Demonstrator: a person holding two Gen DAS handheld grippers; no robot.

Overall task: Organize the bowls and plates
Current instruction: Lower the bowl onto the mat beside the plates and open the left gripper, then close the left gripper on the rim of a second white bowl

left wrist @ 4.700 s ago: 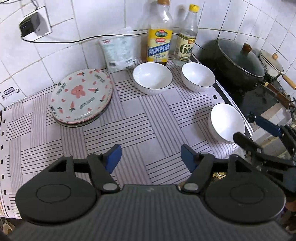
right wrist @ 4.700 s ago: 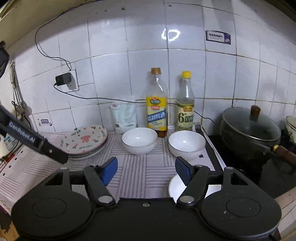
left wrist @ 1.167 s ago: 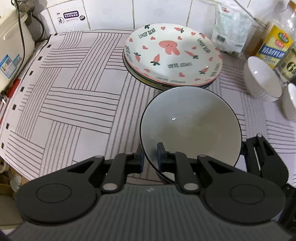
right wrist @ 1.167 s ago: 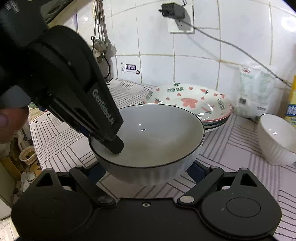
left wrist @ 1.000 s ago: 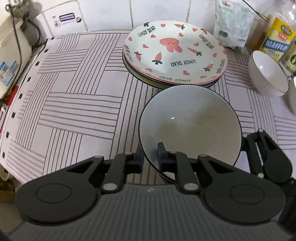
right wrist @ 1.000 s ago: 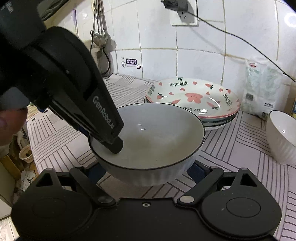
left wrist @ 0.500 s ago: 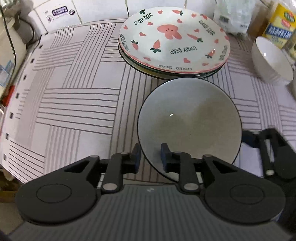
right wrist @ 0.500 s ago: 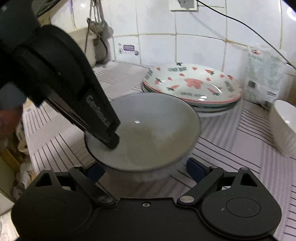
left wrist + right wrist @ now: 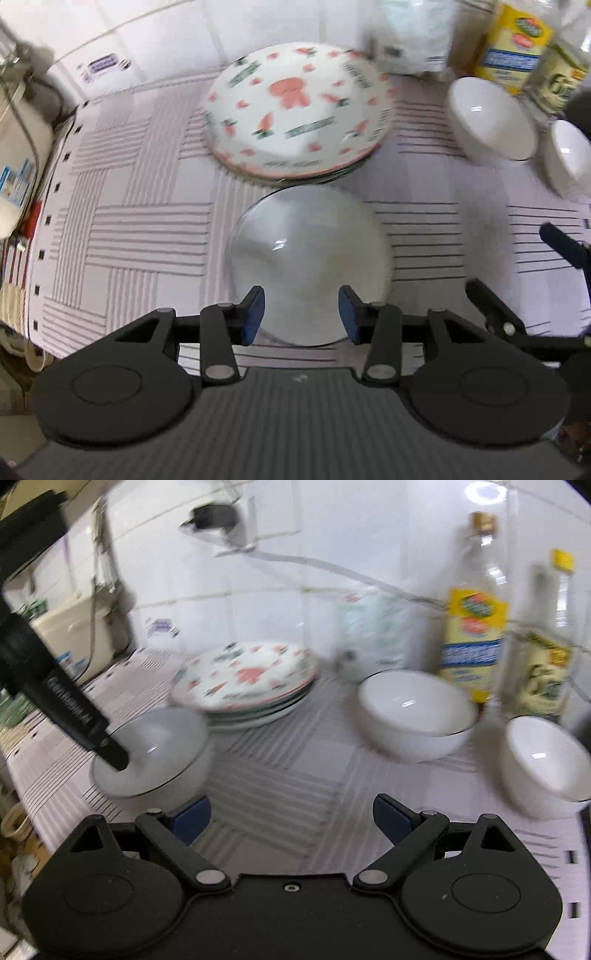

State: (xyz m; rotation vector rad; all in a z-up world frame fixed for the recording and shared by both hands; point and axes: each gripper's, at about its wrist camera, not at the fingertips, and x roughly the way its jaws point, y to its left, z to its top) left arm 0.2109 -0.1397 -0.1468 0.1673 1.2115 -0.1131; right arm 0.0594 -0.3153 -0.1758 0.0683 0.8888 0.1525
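One white bowl [image 9: 310, 258] stands on the striped mat [image 9: 147, 229] just in front of the plate stack [image 9: 295, 110]. The left gripper [image 9: 301, 314] is opening, its pads clear of the rim. The right gripper [image 9: 291, 818] is spread and empty. Two white bowls [image 9: 413, 716] near the bottles [image 9: 474, 609] remain ungathered.

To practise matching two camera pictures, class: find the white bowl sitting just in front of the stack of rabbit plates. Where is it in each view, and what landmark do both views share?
Left wrist view: the bowl sits centre frame, just beyond the opening left claw, which no longer grips it.
Right wrist view: the bowl is at lower left, under the other claw's tip.
Shared landmark: the rabbit plates directly behind it.
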